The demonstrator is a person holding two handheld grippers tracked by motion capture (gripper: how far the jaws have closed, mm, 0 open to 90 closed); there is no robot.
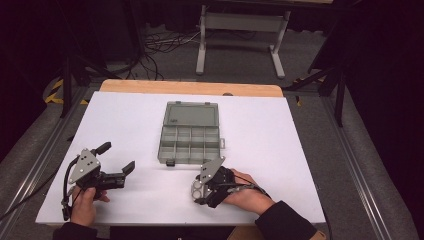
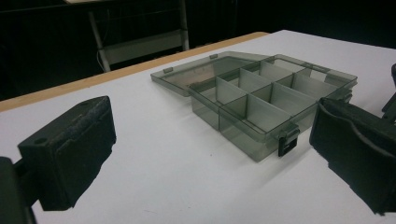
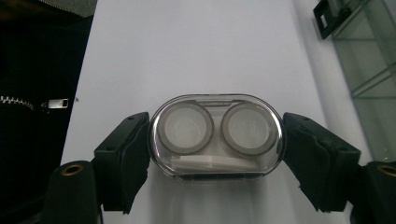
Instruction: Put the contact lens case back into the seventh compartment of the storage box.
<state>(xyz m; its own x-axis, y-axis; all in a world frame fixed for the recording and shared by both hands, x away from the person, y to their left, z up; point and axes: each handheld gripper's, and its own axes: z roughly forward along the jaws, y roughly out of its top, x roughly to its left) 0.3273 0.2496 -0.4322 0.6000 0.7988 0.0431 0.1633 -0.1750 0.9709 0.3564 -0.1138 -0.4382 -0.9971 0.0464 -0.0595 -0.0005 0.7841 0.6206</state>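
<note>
A clear oval case with two round wells sits between the jaws of my right gripper, which is shut on its two ends. In the high view the same clear oval case is near the table's front edge, right of centre, held by that right gripper. A smoky grey compartment box lies open mid-table with its lid folded back. My left gripper hovers at the front left, open and holding nothing. Its jaws frame the compartment box in the left gripper view.
The white tabletop has a wooden strip along its far edge. Beyond it a grey metal stand and cables lie on the dark floor. The box's black latch faces my left gripper.
</note>
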